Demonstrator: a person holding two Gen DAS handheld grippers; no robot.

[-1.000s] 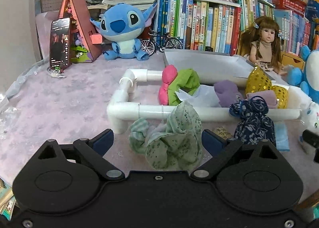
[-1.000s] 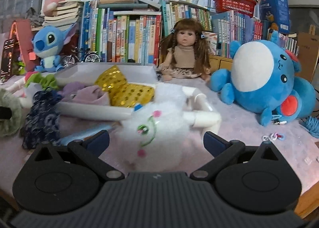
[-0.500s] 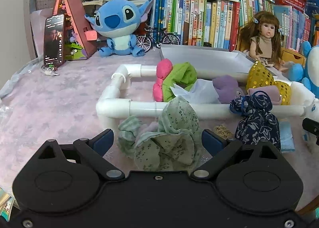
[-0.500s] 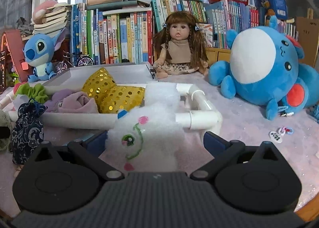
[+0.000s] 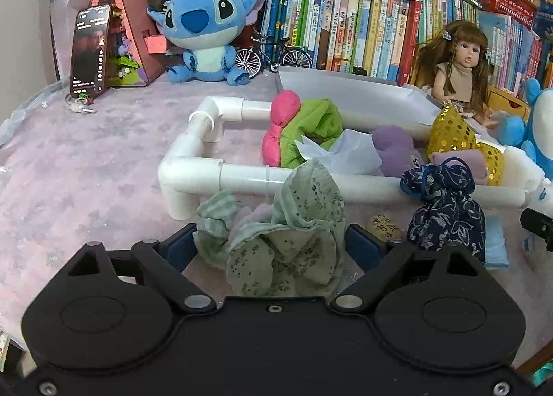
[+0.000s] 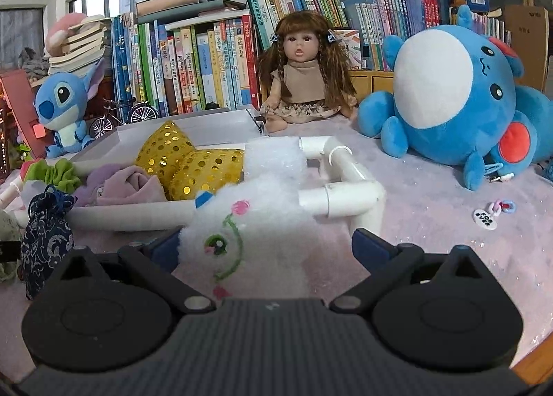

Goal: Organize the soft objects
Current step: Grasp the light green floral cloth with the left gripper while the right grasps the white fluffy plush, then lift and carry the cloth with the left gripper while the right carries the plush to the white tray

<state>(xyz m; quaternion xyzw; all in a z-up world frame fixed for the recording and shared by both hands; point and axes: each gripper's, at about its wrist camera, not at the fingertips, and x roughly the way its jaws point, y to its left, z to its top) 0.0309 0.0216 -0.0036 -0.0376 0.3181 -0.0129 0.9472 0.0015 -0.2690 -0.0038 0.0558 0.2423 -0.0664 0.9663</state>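
A crumpled green floral cloth (image 5: 293,240) lies on the pink table in front of the white pipe frame (image 5: 242,178). My left gripper (image 5: 271,247) is open with its jaws on either side of the cloth. A fluffy white plush (image 6: 255,223) leans on the frame's front pipe (image 6: 338,199). My right gripper (image 6: 266,250) is open around the plush. A dark blue patterned pouch (image 5: 446,216) stands between the two grippers and also shows in the right wrist view (image 6: 45,237). Inside the frame lie a pink-and-green plush (image 5: 300,133), purple cloths (image 6: 121,185) and a gold sequin piece (image 6: 186,164).
A Stitch plush (image 5: 204,33), a phone (image 5: 90,50) and a toy house stand at the back left. A doll (image 6: 304,74), a large blue plush (image 6: 456,98), a grey tray (image 5: 345,95) and a wall of books stand behind. A keychain (image 6: 494,212) lies at right.
Both grippers have moved forward and lower, so the green cloth and the white plush now sit deeper between their open jaws. Nothing on the table has shifted.
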